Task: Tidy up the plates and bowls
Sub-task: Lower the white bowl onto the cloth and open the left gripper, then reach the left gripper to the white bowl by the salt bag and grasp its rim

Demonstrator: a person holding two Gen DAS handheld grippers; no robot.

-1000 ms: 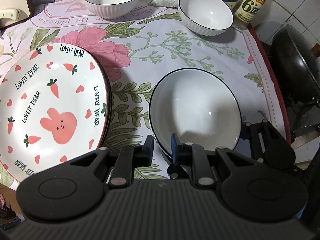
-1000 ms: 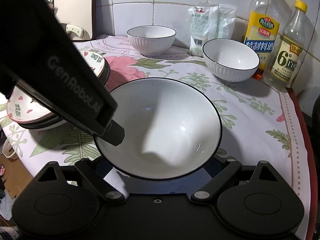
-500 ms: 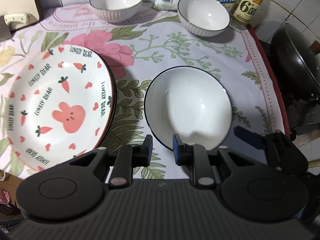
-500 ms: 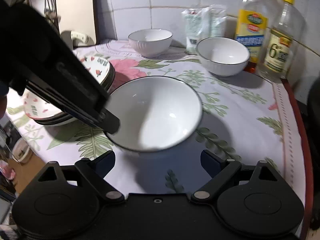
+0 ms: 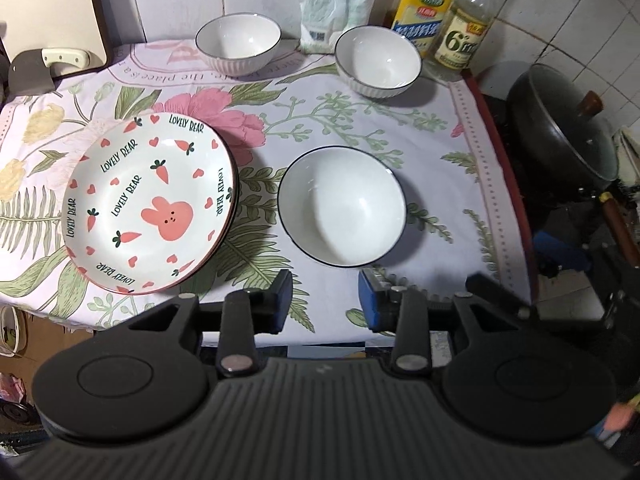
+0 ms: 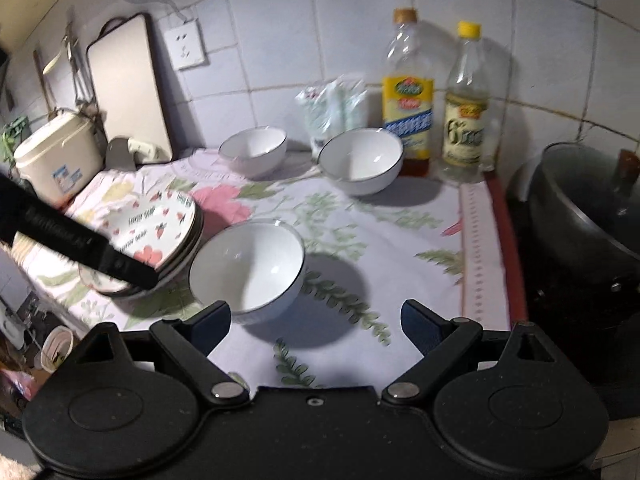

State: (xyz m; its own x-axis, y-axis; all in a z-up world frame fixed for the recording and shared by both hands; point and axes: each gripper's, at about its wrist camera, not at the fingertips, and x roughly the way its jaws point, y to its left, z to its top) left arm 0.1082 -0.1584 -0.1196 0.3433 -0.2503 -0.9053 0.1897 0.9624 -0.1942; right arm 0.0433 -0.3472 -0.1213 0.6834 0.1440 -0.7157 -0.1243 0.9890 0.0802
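Both grippers empty above the near edge of the counter

The left gripper (image 5: 326, 300) has just been opening, nothing between its jaws; the right gripper (image 6: 316, 322) is spread wide. The white bowl (image 5: 342, 206) sits near the front edge, just beside the plate stack (image 5: 150, 204).

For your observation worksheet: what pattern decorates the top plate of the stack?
Pink rabbit, carrots, hearts and "LOVELY BEAR" lettering on the white top plate; clearest in the left wrist view.

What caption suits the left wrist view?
Open left hand-held gripper above a floral cloth, near bowl beside stacked carrot plates.
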